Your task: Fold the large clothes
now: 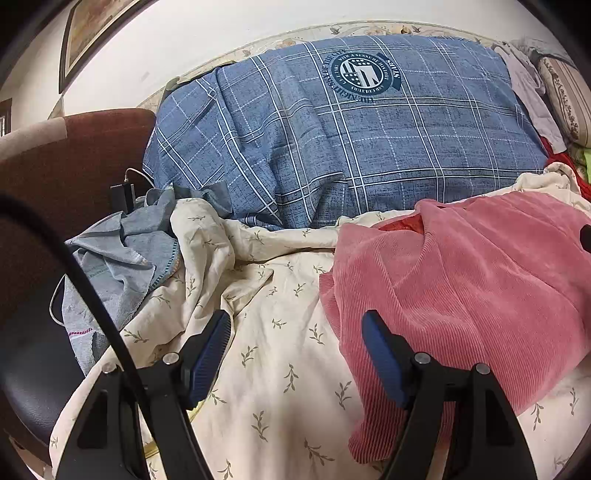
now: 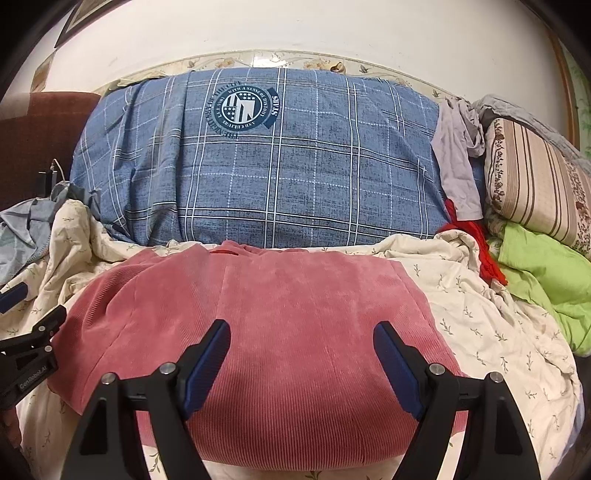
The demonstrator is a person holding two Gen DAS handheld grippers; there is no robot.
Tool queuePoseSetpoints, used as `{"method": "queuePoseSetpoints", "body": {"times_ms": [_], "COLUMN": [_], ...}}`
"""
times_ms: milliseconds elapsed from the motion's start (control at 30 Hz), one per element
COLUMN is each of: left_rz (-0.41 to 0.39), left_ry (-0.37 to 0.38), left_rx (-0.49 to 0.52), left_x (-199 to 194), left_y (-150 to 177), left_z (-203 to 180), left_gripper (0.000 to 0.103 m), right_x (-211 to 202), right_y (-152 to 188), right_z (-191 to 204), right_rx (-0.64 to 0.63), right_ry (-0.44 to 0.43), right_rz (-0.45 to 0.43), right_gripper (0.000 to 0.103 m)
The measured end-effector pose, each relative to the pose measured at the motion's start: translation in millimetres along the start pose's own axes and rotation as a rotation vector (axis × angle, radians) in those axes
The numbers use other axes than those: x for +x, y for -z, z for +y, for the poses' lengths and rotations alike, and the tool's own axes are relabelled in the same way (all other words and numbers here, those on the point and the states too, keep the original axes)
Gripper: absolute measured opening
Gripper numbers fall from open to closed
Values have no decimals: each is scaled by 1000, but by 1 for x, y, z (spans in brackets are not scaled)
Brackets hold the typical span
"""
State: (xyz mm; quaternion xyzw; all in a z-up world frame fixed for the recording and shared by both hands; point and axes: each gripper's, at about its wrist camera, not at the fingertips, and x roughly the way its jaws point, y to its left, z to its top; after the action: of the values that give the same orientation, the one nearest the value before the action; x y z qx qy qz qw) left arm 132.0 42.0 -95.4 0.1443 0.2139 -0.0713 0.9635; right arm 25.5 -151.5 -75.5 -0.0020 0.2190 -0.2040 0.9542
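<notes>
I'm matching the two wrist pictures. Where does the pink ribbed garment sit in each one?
Left wrist view: pink ribbed garment fills the right side, lower half.
Right wrist view: pink ribbed garment lies at centre, lower half.
Shared landmark: the blue plaid quilt with a round emblem, directly behind it.

Home bedroom, bed with leaf-print sheet (image 1: 280, 369), folded plaid quilt (image 2: 295, 166), striped pillow (image 2: 532, 184), framed picture (image 1: 92, 29)

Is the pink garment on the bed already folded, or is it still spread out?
Folded, it seems: the pink garment lies as a compact block on the cream sheet, no sleeves sticking out. Both grippers are open, empty.
</notes>
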Motion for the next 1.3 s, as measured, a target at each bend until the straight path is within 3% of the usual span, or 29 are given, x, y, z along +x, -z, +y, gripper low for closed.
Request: {"method": "queuePoseSetpoints", "body": {"times_ms": [1300], "left_rz": [-6], "left_ry": [7], "left_rx": [-3], "left_x": [-1], "left_y": [-2], "left_z": [0], "left_gripper": [74], "right_x": [-2], "right_y": [0], "right_z": [2], "right_rx": [-2], "right_ry": [-14], "right_rz": [-1], "right_gripper": [82]}}
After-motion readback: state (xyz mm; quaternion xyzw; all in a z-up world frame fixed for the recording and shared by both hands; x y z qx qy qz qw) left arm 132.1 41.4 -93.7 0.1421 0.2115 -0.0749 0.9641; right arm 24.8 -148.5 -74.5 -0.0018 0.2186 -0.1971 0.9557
